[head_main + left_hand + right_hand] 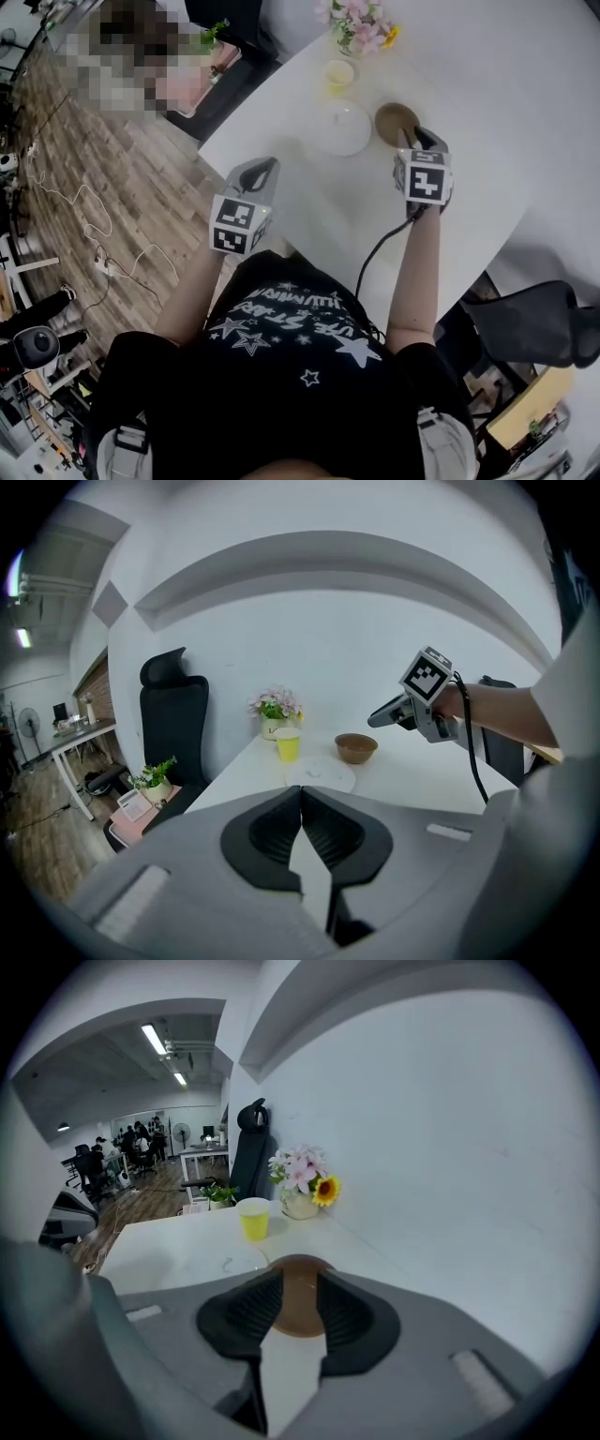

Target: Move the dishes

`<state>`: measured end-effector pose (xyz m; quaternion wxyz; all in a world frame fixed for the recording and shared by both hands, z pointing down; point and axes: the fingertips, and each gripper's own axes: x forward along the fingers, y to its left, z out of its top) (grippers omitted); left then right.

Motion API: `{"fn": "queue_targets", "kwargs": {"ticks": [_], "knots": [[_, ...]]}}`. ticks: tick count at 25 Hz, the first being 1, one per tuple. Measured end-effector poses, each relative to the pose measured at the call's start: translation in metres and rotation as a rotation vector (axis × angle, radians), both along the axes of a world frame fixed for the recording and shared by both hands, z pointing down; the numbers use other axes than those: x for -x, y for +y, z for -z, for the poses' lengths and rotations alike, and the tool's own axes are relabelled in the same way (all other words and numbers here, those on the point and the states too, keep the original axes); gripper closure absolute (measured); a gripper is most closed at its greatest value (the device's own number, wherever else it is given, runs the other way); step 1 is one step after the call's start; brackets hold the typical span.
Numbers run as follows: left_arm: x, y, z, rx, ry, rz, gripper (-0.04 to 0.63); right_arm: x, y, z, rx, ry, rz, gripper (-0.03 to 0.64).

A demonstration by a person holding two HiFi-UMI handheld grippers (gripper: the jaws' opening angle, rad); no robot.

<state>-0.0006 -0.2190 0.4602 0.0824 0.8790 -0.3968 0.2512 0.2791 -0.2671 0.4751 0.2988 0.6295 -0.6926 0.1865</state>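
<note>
We held the left gripper (265,167) at mid-frame, by the white table's (487,141) edge, jaws pressed together and empty. Our right gripper's (298,1283) jaws stood apart around the brown bowl (394,120), upper centre, beside the white plate (342,127).

The near table (356,220) is bare; cup (339,73) and flowers (361,26) crowd beyond plate (343,127) and bowl (394,119).

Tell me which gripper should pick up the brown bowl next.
Right. The right gripper is at the brown bowl's rim, jaws apart and lined up on it. The left gripper is shut and farther from it.
</note>
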Motion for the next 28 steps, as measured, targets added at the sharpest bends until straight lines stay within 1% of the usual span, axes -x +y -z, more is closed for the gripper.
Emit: {"fn": "queue_targets", "kwargs": {"ticks": [4,8,11,14,15,19,25,28], "knots": [[0.009,0.022,0.008,-0.014,0.012,0.024,0.584,0.023,0.015,0.013,-0.040,0.001,0.039,0.496],[0.020,0.061,0.020,-0.032,0.031,0.049,0.584,0.050,0.049,0.026,-0.082,-0.004,0.075,0.498],[0.033,0.095,0.024,-0.042,0.036,0.071,0.584,0.077,0.080,0.036,-0.136,0.009,0.112,0.533],[0.044,0.135,0.032,-0.064,0.050,0.092,0.584,0.099,0.117,0.047,-0.186,0.012,0.143,0.608],[0.049,0.149,0.034,-0.072,0.052,0.102,0.584,0.105,0.130,0.050,-0.196,0.011,0.155,0.612],[0.072,0.207,0.032,-0.092,0.046,0.148,0.584,0.133,0.179,0.049,-0.192,0.003,0.204,0.612],[0.105,0.284,0.028,-0.095,0.059,0.211,0.584,0.168,0.247,0.046,-0.193,0.003,0.264,0.612],[0.112,0.322,0.022,-0.072,0.064,0.228,0.584,0.178,0.287,0.034,-0.176,-0.002,0.284,0.612]]}}
